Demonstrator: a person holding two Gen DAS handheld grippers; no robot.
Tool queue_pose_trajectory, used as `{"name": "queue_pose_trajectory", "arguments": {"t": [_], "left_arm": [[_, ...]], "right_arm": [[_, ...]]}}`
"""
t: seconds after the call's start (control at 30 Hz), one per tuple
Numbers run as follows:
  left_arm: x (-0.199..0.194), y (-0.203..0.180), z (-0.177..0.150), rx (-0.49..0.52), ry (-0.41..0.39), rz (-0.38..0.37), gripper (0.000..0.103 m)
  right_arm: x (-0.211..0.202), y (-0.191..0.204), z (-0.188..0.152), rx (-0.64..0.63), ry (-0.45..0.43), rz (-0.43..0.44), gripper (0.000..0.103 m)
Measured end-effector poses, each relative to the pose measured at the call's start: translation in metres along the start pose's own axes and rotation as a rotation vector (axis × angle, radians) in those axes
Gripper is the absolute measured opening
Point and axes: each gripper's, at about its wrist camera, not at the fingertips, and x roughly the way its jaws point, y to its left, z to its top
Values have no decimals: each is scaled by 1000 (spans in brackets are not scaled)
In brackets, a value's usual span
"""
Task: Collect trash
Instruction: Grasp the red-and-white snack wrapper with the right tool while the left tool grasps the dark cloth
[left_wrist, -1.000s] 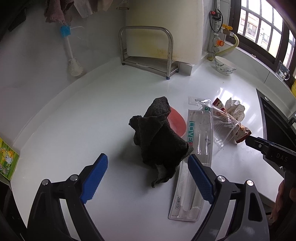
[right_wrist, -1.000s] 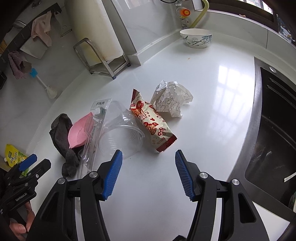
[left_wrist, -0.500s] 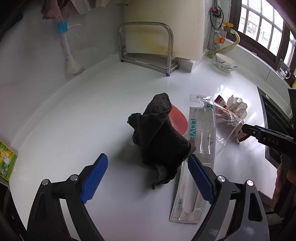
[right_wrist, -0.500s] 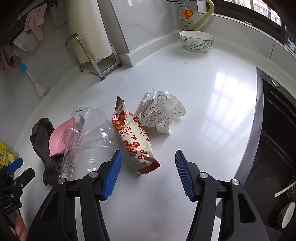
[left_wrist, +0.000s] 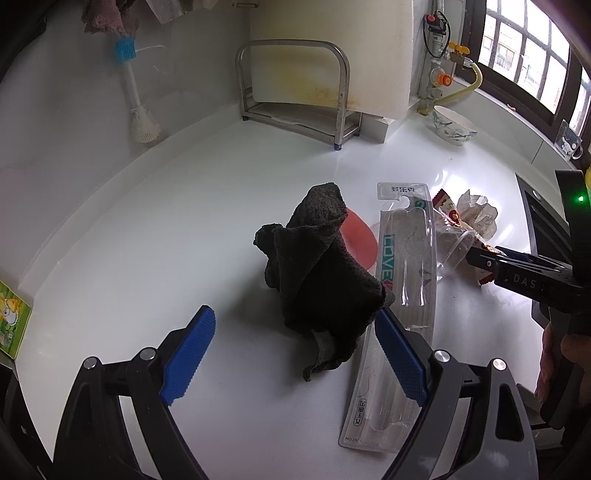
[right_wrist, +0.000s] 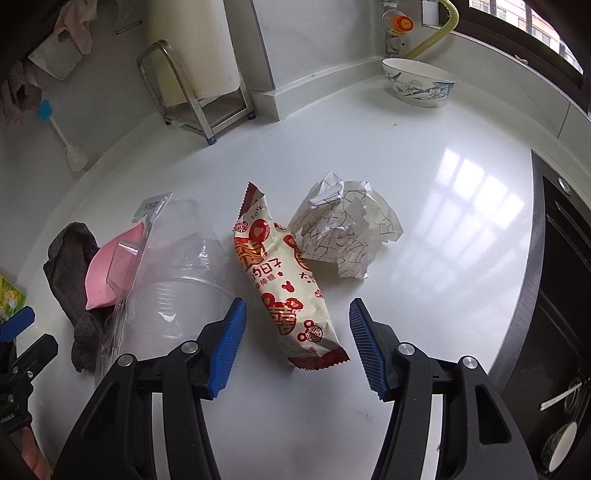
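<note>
A red and white snack wrapper (right_wrist: 284, 280) lies on the white counter (right_wrist: 424, 229), its lower end between the blue pads of my open right gripper (right_wrist: 295, 343). Crumpled paper (right_wrist: 343, 229) sits to its right, a clear plastic cup (right_wrist: 177, 273) and clear toothbrush packaging (left_wrist: 399, 295) to its left. A dark cloth (left_wrist: 317, 273) lies over a pink dish (left_wrist: 358, 240), just ahead of my open, empty left gripper (left_wrist: 291, 350). The right gripper's body (left_wrist: 524, 277) shows in the left wrist view.
A metal rack (left_wrist: 295, 92) and cutting board (left_wrist: 332, 51) stand at the back wall. A patterned bowl (right_wrist: 417, 81) sits at the far right. A black sink (right_wrist: 554, 295) borders the counter's right. A dish brush (left_wrist: 136, 103) leans at left, and a green box (left_wrist: 11, 325) sits at the left edge.
My right gripper has moved forward and left, so the snack wrapper's end now lies between its pads. The left gripper shifted only slightly.
</note>
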Motion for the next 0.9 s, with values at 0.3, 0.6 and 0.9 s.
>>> {"name": "queue_pose_trajectory", "arguments": {"t": [0.3, 0.6, 0.9], "left_arm": [[7, 3, 1, -16, 5, -3, 87], [16, -3, 21, -42, -23, 12, 87], [28, -8, 28, -42, -20, -17, 59]], "right_arm": [[6, 6, -3, -17, 15, 16, 26], [3, 8, -6, -15, 4, 18, 25], [-2, 3, -11, 11, -3, 20, 24]]}}
